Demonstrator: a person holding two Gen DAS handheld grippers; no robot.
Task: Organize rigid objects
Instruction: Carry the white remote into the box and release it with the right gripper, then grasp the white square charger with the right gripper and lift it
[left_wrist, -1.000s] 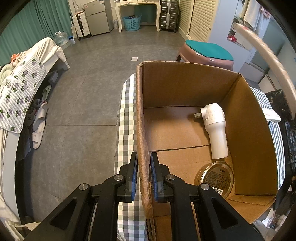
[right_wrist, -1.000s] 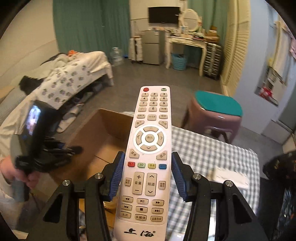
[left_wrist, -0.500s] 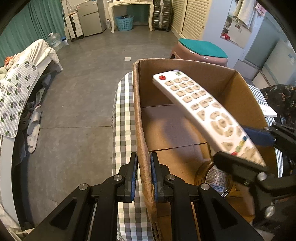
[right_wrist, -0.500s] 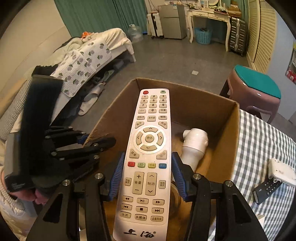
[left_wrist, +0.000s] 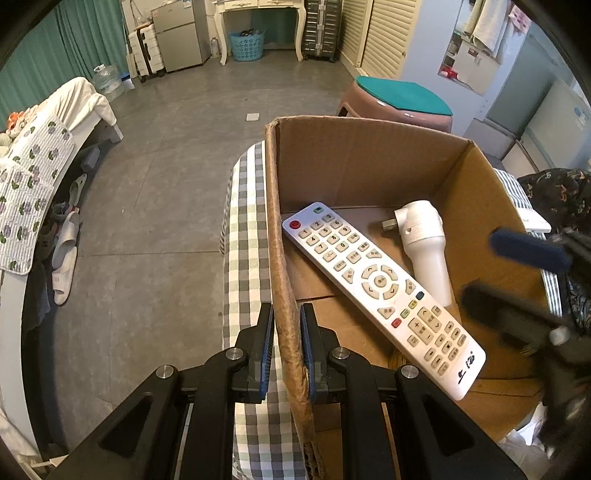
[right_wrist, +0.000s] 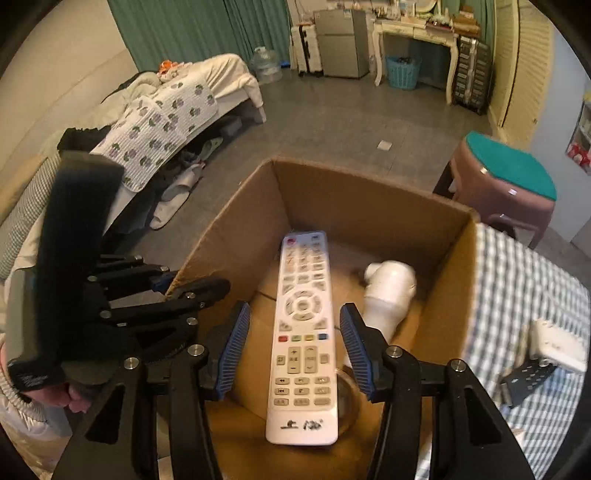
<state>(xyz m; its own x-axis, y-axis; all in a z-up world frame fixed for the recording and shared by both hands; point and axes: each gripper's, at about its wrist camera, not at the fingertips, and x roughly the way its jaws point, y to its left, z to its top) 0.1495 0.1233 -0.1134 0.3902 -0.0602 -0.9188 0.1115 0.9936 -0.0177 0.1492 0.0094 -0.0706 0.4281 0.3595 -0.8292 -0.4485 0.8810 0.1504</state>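
My left gripper is shut on the near left wall of an open cardboard box that stands on a checked tablecloth. A long white remote lies slanted inside the box, its lower end over a round tin. Beside it rests a white plug-in device. My right gripper hovers over the box with its jaws opening. The remote sits between the blue pads with a gap on each side. In the right wrist view the left gripper shows at the box wall, held by a hand.
A white adapter and a small dark remote lie on the checked cloth right of the box. A pink stool with a teal seat stands behind the table. A bed and slippers are to the left on the floor.
The right gripper came down over the box with the remote, then its jaws spread and the remote dropped free into the box. The left gripper kept its grip on the box wall.
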